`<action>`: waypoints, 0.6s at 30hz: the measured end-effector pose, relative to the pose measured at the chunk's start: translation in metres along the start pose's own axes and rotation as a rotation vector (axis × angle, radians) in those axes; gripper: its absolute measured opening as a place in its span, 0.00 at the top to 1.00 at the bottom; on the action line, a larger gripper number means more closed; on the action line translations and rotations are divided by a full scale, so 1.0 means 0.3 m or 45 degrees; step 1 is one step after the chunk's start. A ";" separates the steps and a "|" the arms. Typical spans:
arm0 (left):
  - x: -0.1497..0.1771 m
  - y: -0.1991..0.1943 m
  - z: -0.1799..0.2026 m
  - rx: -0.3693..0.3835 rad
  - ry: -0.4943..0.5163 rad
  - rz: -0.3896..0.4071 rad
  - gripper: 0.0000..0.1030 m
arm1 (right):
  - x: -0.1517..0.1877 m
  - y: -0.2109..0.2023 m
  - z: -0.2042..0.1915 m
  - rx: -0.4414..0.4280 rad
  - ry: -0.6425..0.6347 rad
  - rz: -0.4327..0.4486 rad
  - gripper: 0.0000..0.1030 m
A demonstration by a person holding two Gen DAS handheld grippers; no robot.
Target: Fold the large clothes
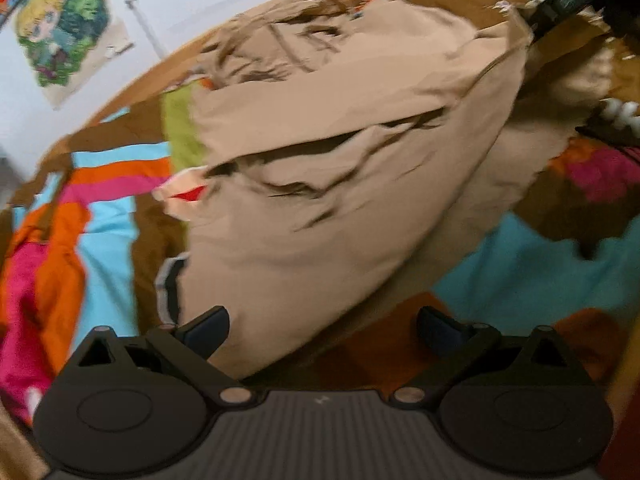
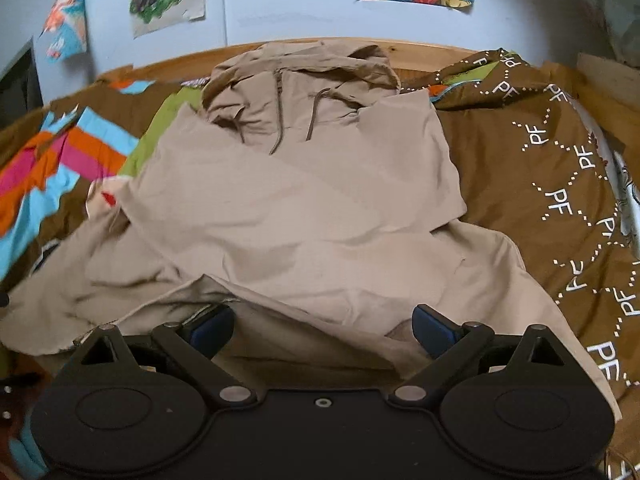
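The hoodie (image 2: 296, 200) lies spread on a bed, hood at the far end by the wooden headboard (image 2: 420, 46) and hem toward the near edge, on a brown bedspread (image 2: 500, 168) with bright stripes at the left and a dotted "PF" pattern at the right. Starting at the left, a loose beige flap, likely a sleeve or the lower hem, sprawls out over the striped cover, rumpled and shadowed with creases. In the middle, the body looks already partly doubled over, a broad smooth panel lying across the chest below the drawstrings (image 2: 280, 128). At the right, another flap runs down toward the near corner.

The left gripper (image 1: 322, 330) stands wide open with nothing between its fingers, poised above the near edge of the cloth; that view is blurred. The right gripper (image 2: 322, 330) is likewise spread wide and empty, over the near hem.

The fabric looks light, soft and limp. It should drape and slide rather than hold a shape, and any single pinch will let the rest sag. The sensible holds are the two near corners of the hem, or the outlying flaps at left and right, pinched through a full layer at the seam so the cloth does not slip free when lifted toward the hood.
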State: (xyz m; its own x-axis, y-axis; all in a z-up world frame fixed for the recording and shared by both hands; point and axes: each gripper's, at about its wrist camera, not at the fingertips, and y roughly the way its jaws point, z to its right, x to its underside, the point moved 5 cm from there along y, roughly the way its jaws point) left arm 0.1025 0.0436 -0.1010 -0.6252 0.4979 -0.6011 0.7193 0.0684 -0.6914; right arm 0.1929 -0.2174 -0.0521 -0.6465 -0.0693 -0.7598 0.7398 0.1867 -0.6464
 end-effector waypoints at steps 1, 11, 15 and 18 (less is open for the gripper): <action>0.001 0.006 -0.009 -0.033 0.000 -0.007 0.03 | -0.005 0.001 0.002 -0.001 0.004 0.003 0.07; -0.012 0.013 -0.090 0.003 -0.096 -0.036 0.10 | 0.194 -0.030 -0.035 0.045 -0.394 -0.114 0.06; -0.008 0.028 -0.140 0.054 -0.235 -0.070 0.10 | 0.307 -0.036 -0.087 0.100 -0.733 -0.133 0.05; -0.008 0.033 -0.165 0.084 -0.305 -0.076 0.10 | 0.336 -0.001 -0.128 0.183 -0.904 -0.131 0.01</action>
State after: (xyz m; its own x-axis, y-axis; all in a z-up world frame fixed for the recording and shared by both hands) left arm 0.1260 0.0859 -0.0867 -0.7256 0.2751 -0.6308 0.6624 0.0308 -0.7485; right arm 0.1205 -0.1869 -0.1259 -0.4732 -0.7075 -0.5248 0.7305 0.0178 -0.6827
